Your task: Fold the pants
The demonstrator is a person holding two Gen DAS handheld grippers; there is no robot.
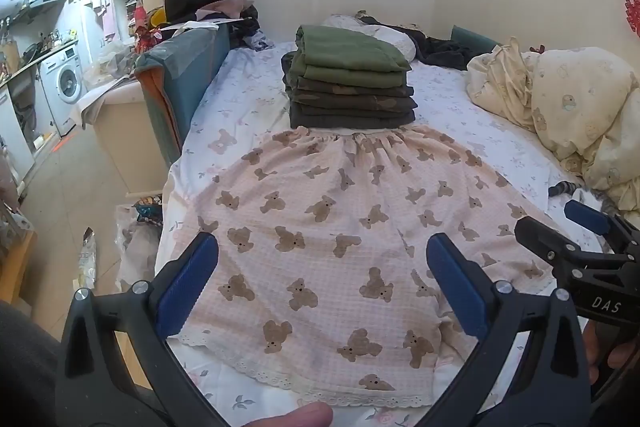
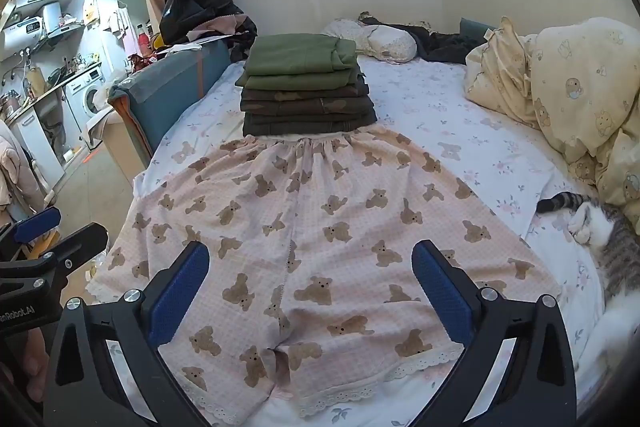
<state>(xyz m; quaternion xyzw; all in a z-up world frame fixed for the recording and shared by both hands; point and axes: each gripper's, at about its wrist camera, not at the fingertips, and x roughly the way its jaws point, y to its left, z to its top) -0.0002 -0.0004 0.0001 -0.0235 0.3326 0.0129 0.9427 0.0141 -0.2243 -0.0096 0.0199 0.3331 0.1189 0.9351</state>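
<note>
Flat bear-print pants (image 2: 320,247) — both grippers (fingers apart) above

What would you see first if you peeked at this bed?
The pink teddy-bear pants lie spread flat across the bed, with both open grippers, left and right, above their lace hems. Behind the waistband stands a stack of folded green clothes, and a tabby cat lies at the right.

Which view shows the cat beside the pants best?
The right wrist view: the cat lies at the right edge, its striped tail, white paws and tabby flank clear of the pants. The left wrist view shows only its tail tip behind the right tongs.
</note>
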